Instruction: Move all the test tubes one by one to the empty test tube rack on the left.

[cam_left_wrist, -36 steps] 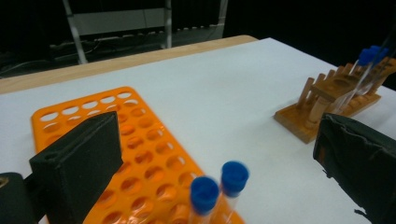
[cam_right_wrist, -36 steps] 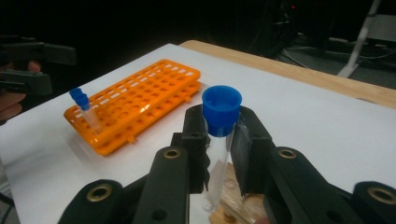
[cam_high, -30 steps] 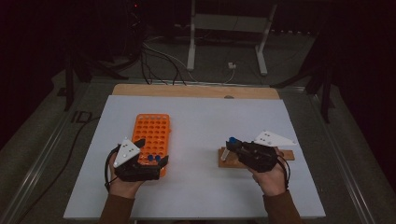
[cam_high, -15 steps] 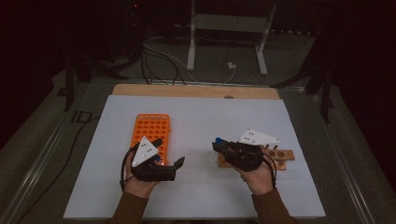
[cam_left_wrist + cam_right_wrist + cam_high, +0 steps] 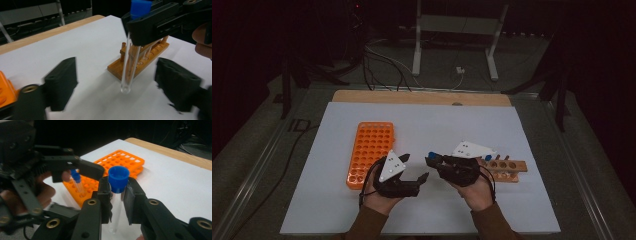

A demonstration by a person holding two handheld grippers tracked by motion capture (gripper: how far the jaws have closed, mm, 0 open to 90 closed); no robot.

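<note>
White tabletop (image 5: 512, 125) carries an orange plastic grid rack (image 5: 371, 152) and a wooden tube stand (image 5: 507, 170). Right gripper (image 5: 117, 197) pinches a clear blue-capped test tube (image 5: 116, 195). Left gripper (image 5: 115, 82), its spread jaws just closing, flanks the tube without touching.

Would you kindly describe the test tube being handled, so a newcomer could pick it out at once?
On the white table, between the orange rack and the wooden rack, the right gripper is shut on a clear test tube. Unlike the tubes in the racks, it hangs upright above the table, gripped just below its blue cap.

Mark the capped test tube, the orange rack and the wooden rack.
capped test tube (image 5: 115, 202): right gripper view, on its clear glass body.
orange rack (image 5: 371, 145): high view, on its gridded top.
wooden rack (image 5: 507, 165): high view, on its upper bar.
</note>
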